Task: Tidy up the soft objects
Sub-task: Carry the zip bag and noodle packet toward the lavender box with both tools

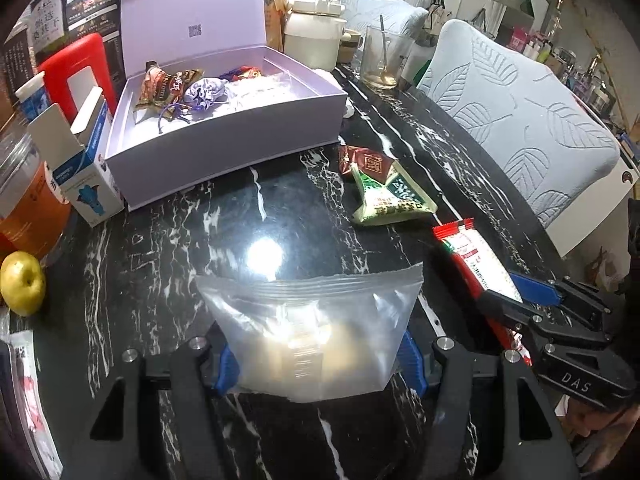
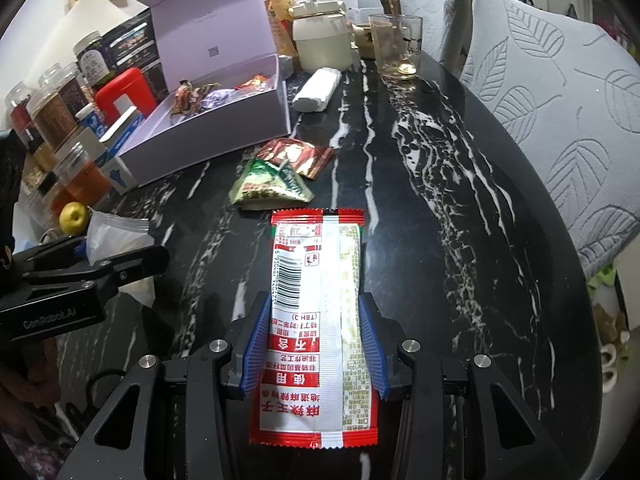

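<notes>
My left gripper (image 1: 318, 354) is shut on a clear zip bag (image 1: 316, 320), held over the black marble table (image 1: 248, 216). My right gripper (image 2: 314, 344) is shut on a red-and-white snack packet (image 2: 316, 320); the packet also shows in the left wrist view (image 1: 476, 260). A green snack pouch (image 1: 394, 198) and a brown packet (image 1: 366, 160) lie on the table between the grippers and the open lilac box (image 1: 224, 136). The box holds several snack packets and a lilac drawstring pouch (image 1: 204, 94). The pouch and brown packet also show in the right wrist view (image 2: 272, 188) (image 2: 298, 156).
Left of the box stand a small blue-white carton (image 1: 88, 176), a red container (image 1: 76, 68), jars (image 2: 60, 112) and a yellow apple (image 1: 22, 288). Behind it are a cream kettle (image 1: 316, 32) and a glass (image 1: 384, 60). Pale chairs (image 1: 520, 120) line the right edge.
</notes>
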The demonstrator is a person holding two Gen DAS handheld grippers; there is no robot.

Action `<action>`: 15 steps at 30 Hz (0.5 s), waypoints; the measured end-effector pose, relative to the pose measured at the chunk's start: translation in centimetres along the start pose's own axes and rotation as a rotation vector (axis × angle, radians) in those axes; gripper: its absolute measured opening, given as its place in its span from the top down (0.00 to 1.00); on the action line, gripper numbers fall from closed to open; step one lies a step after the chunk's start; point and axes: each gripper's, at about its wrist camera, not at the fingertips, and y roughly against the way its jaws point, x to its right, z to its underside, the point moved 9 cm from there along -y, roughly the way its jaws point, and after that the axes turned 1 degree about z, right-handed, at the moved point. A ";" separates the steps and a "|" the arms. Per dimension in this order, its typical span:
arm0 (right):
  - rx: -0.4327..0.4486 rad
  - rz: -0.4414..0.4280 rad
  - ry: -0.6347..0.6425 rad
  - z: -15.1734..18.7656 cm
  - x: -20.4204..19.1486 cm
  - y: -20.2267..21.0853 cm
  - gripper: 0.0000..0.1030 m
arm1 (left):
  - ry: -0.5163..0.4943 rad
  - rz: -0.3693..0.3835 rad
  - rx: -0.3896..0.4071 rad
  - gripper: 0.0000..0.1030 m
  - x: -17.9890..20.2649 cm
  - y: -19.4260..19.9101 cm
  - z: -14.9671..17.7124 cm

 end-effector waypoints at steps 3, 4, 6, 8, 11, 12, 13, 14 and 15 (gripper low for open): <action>0.010 -0.018 0.004 0.3 -0.7 0.6 0.59 | 0.006 -0.006 0.016 0.39 0.0 0.9 0.4; 0.016 -0.022 0.010 0.4 -1.0 0.8 0.59 | 0.009 -0.011 0.023 0.39 -0.1 1.2 0.6; 0.025 -0.029 0.019 0.6 -1.6 1.3 0.59 | 0.014 -0.023 0.035 0.39 -0.3 1.9 0.8; 0.036 -0.044 0.032 0.8 -2.3 1.7 0.59 | 0.027 -0.038 0.046 0.39 -0.7 2.6 0.9; 0.049 -0.065 0.050 1.0 -3.5 2.2 0.59 | 0.029 -0.052 0.073 0.39 -1.1 3.6 0.9; 0.053 -0.073 0.054 1.0 -3.9 2.4 0.59 | 0.027 -0.057 0.080 0.39 -1.2 4.0 0.9; 0.057 -0.083 0.058 1.1 -4.3 2.6 0.59 | 0.029 -0.058 0.087 0.39 -1.3 4.4 0.9; 0.061 -0.094 0.062 1.1 -4.8 2.8 0.59 | 0.034 -0.057 0.093 0.39 -1.5 4.7 0.9; 0.065 -0.103 0.067 1.1 -5.2 3.0 0.59 | 0.038 -0.057 0.099 0.39 -1.6 5.0 0.9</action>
